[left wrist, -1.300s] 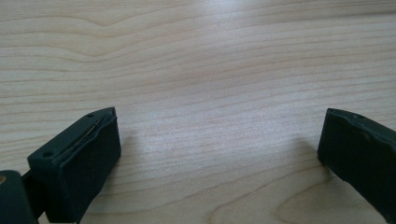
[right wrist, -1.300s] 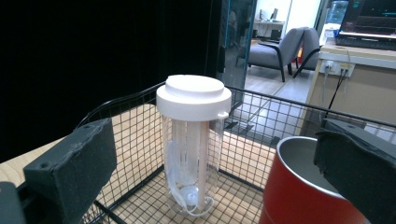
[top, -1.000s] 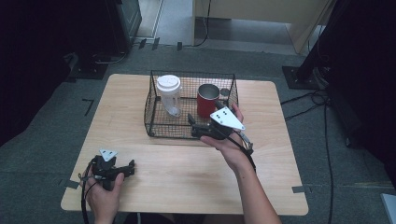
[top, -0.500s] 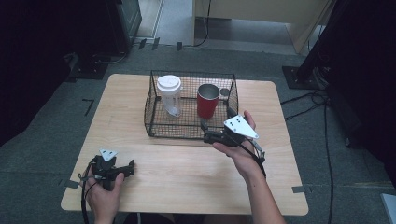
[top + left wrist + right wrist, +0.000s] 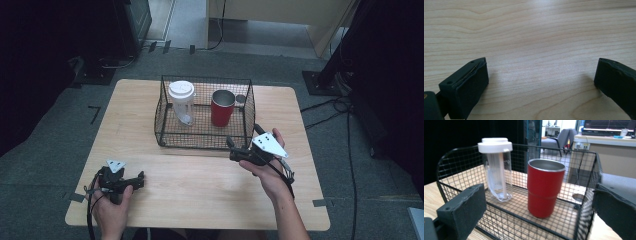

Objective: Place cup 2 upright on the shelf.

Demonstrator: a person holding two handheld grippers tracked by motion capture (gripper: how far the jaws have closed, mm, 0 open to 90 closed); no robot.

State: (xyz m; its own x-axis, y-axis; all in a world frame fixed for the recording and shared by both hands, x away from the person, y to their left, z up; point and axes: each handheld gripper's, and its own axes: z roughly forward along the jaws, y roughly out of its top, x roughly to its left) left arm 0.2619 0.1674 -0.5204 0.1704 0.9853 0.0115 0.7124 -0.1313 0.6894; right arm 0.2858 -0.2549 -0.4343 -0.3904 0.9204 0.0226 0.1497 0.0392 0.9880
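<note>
A black wire basket stands on the wooden table at its middle back. Inside it are a clear bottle with a white lid on the left and a red metal tumbler on the right, both upright. My right gripper hovers open just outside the basket's front right corner, nothing in it. In the right gripper view the bottle and tumbler stand behind the mesh, between my spread jaws. My left gripper rests open on the table at the front left, empty.
A small grey round piece lies on the basket floor to the right of the tumbler, also seen as a disc in the right gripper view. Bare wood lies in front of the left gripper. Dark floor and cables surround the table.
My right gripper has drawn back from the basket's front right corner, toward the near right of the table. The left gripper has stayed put.
</note>
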